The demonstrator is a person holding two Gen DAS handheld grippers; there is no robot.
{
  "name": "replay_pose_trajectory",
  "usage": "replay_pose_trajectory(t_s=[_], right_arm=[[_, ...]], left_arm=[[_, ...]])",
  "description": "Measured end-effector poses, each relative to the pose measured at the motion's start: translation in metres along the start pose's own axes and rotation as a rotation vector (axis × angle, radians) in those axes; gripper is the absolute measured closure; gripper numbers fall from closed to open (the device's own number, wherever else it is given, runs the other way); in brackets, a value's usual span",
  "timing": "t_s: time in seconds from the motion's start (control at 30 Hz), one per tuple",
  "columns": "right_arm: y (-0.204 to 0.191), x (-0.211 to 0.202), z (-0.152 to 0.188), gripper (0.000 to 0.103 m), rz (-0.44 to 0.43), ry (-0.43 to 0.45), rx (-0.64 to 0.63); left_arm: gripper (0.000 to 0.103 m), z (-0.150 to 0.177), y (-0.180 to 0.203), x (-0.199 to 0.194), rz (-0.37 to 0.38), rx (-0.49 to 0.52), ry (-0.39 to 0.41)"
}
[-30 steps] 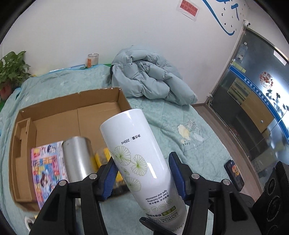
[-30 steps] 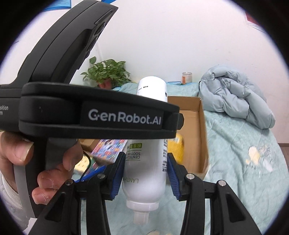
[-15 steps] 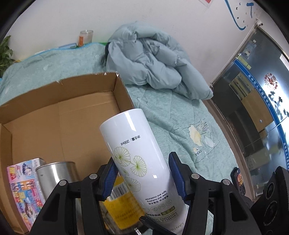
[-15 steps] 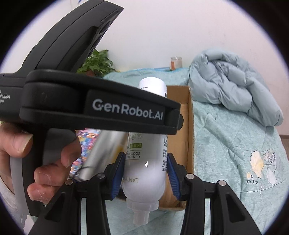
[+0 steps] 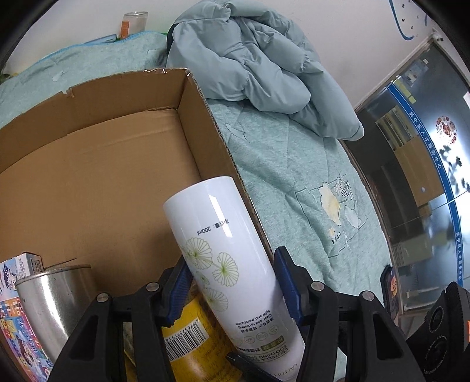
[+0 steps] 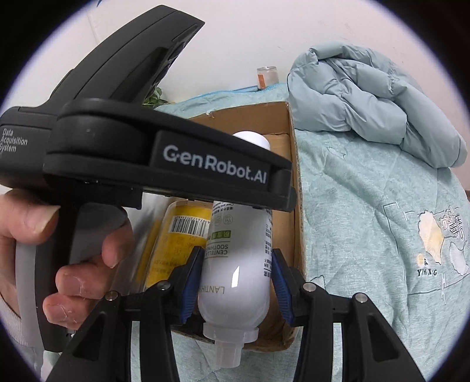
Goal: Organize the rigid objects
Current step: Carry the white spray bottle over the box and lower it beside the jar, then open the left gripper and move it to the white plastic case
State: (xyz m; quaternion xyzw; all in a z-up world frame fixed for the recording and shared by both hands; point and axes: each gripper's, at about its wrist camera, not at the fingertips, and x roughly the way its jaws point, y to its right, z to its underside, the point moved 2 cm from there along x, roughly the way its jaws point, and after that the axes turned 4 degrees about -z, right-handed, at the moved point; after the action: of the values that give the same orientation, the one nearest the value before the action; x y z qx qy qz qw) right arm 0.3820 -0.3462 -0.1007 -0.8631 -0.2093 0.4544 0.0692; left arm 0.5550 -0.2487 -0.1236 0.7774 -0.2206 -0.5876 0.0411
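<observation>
A white toner bottle (image 5: 226, 264) with green flower print is held bottom-forward over the near right corner of an open cardboard box (image 5: 205, 97). My left gripper (image 5: 230, 283) is shut on its body. My right gripper (image 6: 236, 282) is shut on its neck end (image 6: 235, 282), with the clear cap pointing toward the camera. In the box lie a yellow labelled bottle (image 5: 191, 341), a silver metal can (image 5: 50, 299) and a colourful printed carton (image 5: 14, 317). The left gripper's black body (image 6: 164, 158) hides much of the box in the right wrist view.
The box (image 6: 293, 164) sits on a pale green quilted bedspread (image 5: 308, 182). A crumpled grey-blue jacket (image 5: 258, 64) lies behind it. A glass jar (image 5: 132, 25) stands by the wall. A phone (image 5: 389, 291) lies at the bed's right edge beside a glass door.
Both grippers have carried the white bottle forward and down toward the box's near right corner. The box fills more of both views and its contents sit closer beneath the bottle.
</observation>
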Motion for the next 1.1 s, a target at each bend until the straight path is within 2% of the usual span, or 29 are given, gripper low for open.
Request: replay_pose_trajectory(t_s=[0.23, 0.43, 0.73, 0.77, 0.8, 0.83, 0.87, 0.93, 1.0, 1.03, 1.07, 1.1], right_arm=[[0.011, 0.016, -0.019, 0.059, -0.007, -0.052, 0.020], [0.016, 0.021, -0.012, 0.059, 0.001, -0.056, 0.016], [0.002, -0.005, -0.003, 0.058, 0.087, -0.037, -0.033], [0.002, -0.012, -0.001, 0.062, 0.087, -0.030, -0.031], [0.002, -0.016, 0.001, 0.081, 0.084, -0.023, -0.034], [0.000, -0.022, 0.004, 0.090, 0.084, -0.017, -0.046], [0.000, -0.023, 0.007, 0.095, 0.089, -0.025, -0.050], [-0.001, -0.019, 0.014, 0.095, 0.067, -0.056, -0.040], [-0.006, -0.019, 0.020, 0.095, 0.064, -0.062, -0.051], [-0.010, -0.025, 0.024, 0.095, 0.064, -0.032, -0.063], [-0.012, -0.031, 0.027, 0.090, 0.067, 0.000, -0.071], [-0.014, -0.040, 0.031, 0.065, 0.081, 0.041, -0.079]], left_arm=[[0.051, -0.019, -0.002, 0.007, -0.039, 0.004, -0.042], [0.047, -0.018, -0.005, 0.030, -0.033, -0.019, -0.127], [0.045, -0.011, -0.007, 0.021, -0.023, 0.003, -0.094], [0.045, -0.011, -0.007, 0.017, -0.021, 0.007, -0.085], [0.045, -0.010, -0.006, 0.015, -0.019, 0.010, -0.077], [0.045, -0.009, -0.006, 0.011, -0.018, 0.013, -0.065], [0.045, -0.007, -0.004, 0.005, -0.018, 0.018, -0.041], [0.045, -0.002, -0.001, -0.008, -0.026, 0.028, 0.018], [0.045, 0.011, 0.004, -0.032, -0.053, 0.048, 0.119], [0.045, 0.023, 0.006, -0.052, -0.077, 0.059, 0.195], [0.044, 0.031, 0.007, -0.065, -0.095, 0.066, 0.243], [0.041, 0.046, 0.009, -0.087, -0.137, 0.078, 0.320]])
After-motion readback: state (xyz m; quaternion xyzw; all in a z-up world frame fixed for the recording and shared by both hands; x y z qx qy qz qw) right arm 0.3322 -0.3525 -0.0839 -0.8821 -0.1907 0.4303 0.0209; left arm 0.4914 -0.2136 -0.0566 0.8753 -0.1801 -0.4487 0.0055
